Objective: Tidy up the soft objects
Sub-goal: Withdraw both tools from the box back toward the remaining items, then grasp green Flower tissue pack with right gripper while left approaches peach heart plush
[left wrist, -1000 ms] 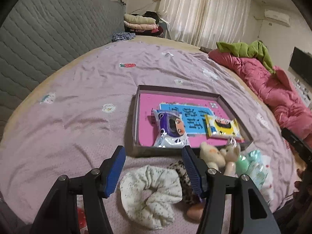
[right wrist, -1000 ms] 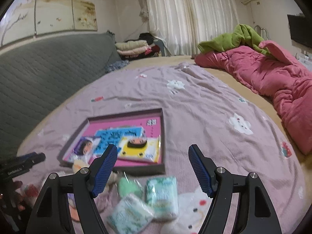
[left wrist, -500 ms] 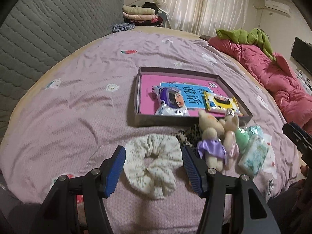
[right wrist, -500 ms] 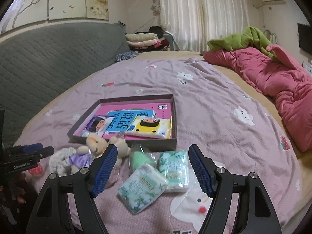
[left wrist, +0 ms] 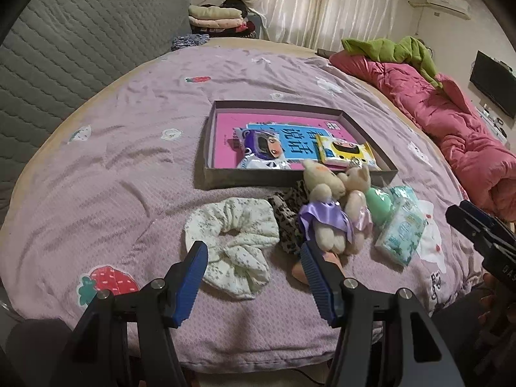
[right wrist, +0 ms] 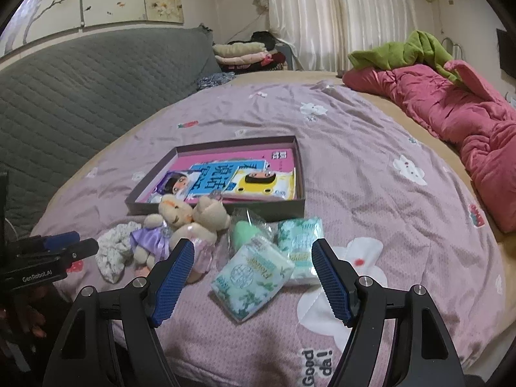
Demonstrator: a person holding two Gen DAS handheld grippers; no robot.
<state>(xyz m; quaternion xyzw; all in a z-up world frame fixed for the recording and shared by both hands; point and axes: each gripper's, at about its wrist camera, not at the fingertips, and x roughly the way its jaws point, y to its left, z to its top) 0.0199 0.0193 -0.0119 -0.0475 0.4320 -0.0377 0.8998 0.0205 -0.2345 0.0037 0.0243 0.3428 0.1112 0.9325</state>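
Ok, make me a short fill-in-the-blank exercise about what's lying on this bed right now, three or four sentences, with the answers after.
1. The white floral scrunchie lies on the bedspread in front of the open left hand-held gripper, outside the ____.
2. The plush bear nearest that scrunchie wears a ____ dress.
3. The yellow packet lies ____ the shallow box.
4. The two tissue packs lie in front of the ____ hand-held gripper.

Missing words: box; purple; inside; right

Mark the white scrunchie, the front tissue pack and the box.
white scrunchie (left wrist: 232,225), left wrist view, upper ruffled band.
front tissue pack (right wrist: 251,277), right wrist view, middle of wrapper.
box (left wrist: 251,179), left wrist view, near wall.
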